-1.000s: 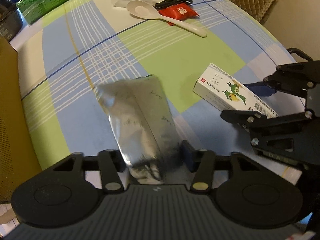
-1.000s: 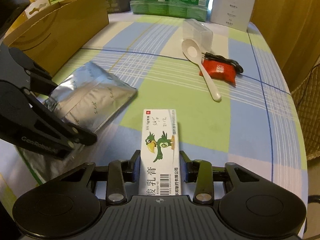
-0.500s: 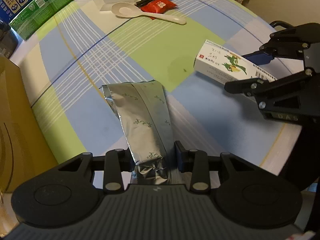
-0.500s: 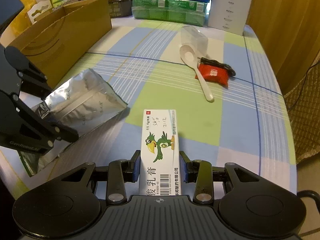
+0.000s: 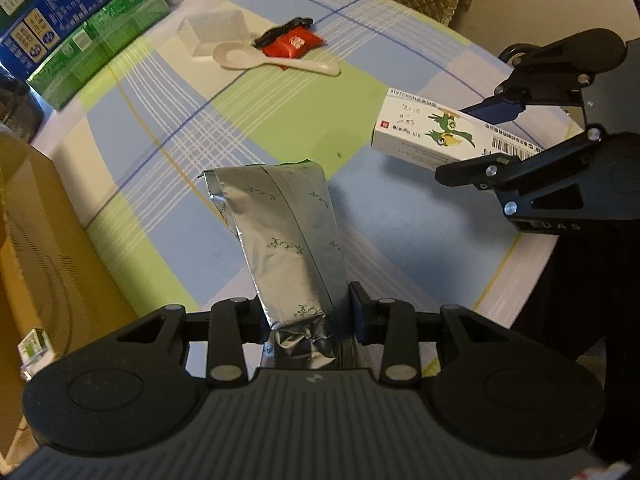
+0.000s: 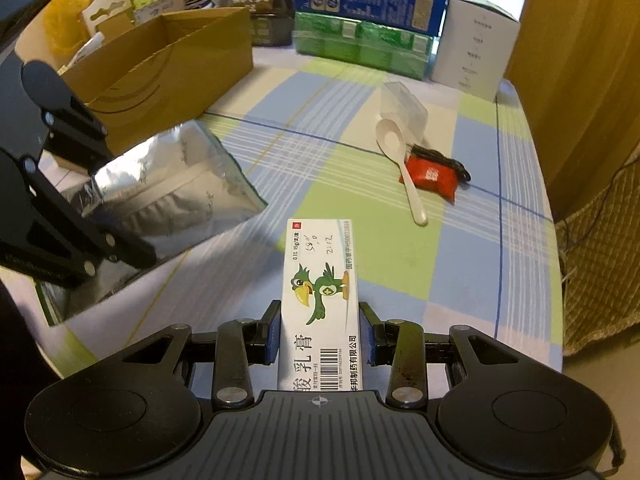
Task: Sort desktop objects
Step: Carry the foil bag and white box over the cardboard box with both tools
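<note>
Checked cloth in blue, green and white covers a table. From the left wrist camera, the left gripper has its jaws closed on the crumpled end of a silver foil pouch, which is raised off the cloth and points away from the camera. To the right, the right gripper clamps a white ointment box printed with a green bird. Farther back lie a white spoon, a red packet and a clear plastic container.

From the right wrist camera, the right gripper has its jaws pressed against both long sides of the ointment box, held above the cloth. At left, the left gripper holds the foil pouch near an open cardboard box. Green and blue cartons stand stacked at the table's far edge.
</note>
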Tool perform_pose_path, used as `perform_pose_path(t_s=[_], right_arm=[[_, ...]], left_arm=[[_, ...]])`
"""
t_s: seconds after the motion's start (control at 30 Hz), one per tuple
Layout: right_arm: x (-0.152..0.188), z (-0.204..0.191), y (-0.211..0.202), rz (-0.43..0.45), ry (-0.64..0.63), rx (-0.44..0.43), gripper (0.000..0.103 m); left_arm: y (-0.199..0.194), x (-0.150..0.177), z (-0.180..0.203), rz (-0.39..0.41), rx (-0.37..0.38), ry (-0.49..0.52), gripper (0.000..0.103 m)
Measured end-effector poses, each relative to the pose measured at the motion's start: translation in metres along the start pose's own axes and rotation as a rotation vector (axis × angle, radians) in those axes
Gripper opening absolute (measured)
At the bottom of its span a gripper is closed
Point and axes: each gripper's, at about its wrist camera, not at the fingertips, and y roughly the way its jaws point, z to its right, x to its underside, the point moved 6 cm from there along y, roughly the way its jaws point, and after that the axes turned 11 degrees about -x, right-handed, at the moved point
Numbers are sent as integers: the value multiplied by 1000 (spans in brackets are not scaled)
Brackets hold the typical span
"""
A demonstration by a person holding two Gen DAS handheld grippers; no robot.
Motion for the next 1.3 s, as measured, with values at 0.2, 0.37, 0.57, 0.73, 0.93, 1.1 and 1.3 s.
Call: perform_pose_path(t_s=[0.2, 0.37, 0.57, 0.73, 0.93, 1.1, 1.3], right_arm=[[-5, -9, -14, 10, -42, 12, 36], [-12, -21, -23, 20, -90, 18, 36], [-23, -31, -31, 41, -120, 22, 36], [-32, -40, -34, 50, -146, 27, 36], [-41, -52, -37, 57, -176, 24, 36], [-51, -67, -36, 68, -201, 15, 36], [-65, -89, -30, 79, -238, -5, 36]], left_arm=[[-24, 4, -7, 21, -21, -4, 32], [-42, 11, -15, 37, -41, -7, 32], [-61, 19, -27, 52, -74, -8, 32], [-74, 26, -37, 62, -93, -22, 32], [-89, 36, -51, 72, -107, -40, 32], [-99, 45, -65, 76, -125, -58, 32], [-109, 59, -83, 76, -137, -84, 32]])
